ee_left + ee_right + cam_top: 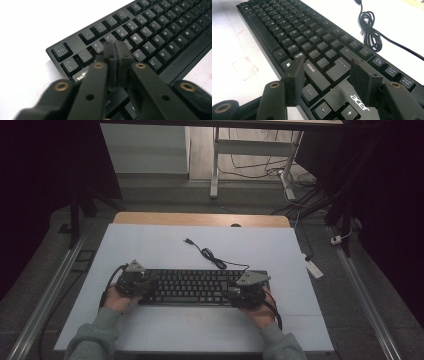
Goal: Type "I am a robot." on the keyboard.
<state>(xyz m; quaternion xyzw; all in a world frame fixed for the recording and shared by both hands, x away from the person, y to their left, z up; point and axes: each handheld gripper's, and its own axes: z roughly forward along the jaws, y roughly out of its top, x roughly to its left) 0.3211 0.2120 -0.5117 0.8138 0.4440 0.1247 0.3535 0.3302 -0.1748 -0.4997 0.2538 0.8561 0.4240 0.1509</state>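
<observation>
Keyboard (200, 287) on the white table (150, 330): left gripper (115, 50) is pressed together above the upper letter keys, right gripper (325, 72) held apart; a downward key-press is judged next.

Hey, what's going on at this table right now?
A person is working on a black keyboard on a white table, with a claw in each hand. The left claw is shut with nothing between its jaws, its tip over the keys near the left end. The right claw is open above the Shift and Enter area. The keyboard's cable lies coiled behind it, unplugged.
</observation>
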